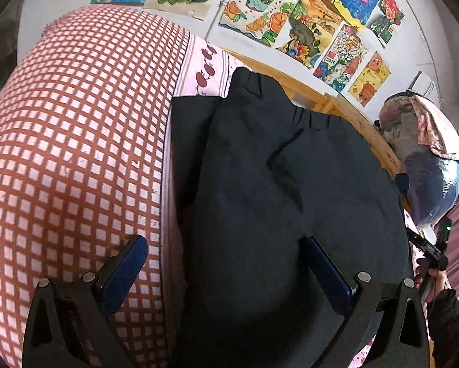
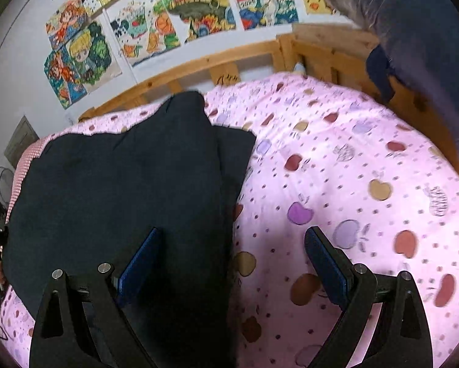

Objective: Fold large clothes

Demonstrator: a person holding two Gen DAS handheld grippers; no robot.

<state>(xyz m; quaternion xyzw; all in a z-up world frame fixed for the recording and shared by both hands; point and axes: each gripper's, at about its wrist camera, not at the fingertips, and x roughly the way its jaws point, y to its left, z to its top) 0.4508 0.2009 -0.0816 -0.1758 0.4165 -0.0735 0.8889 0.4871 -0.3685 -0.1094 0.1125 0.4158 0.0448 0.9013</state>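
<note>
Dark, near-black cloth, the garment (image 1: 275, 184) lies partly folded on the bed (image 2: 352, 168), stretched from the near edge toward the wooden rail (image 2: 199, 64) by the wall. Both tools hover over its near end with nothing between their pads: the left gripper (image 1: 226, 271) is spread wide across the garment's left edge, one finger over the red-and-white checked quilt (image 1: 70, 138), the other over the dark fabric; the right gripper (image 2: 232, 265) is likewise spread, straddling the right edge, one finger over cloth, the other over the pink apple-print sheet (image 2: 336, 214).

Risks, as I judge them: the cloth is soft and layered, so a pinch could take only the top ply and let the lower one slide, skewing the fold. On either side a pad might catch the sheet or the quilt along with the garment and drag bedding into the fold. Uneven lifting by the two hands would twist the hem.

Around it, the checked quilt bulges up just beside the left edge and leaves little room there. A blue-grey bundle (image 2: 419, 46) rests on the rail at the far right, well apart. Children's drawings (image 2: 168, 21) cover the wall
</note>
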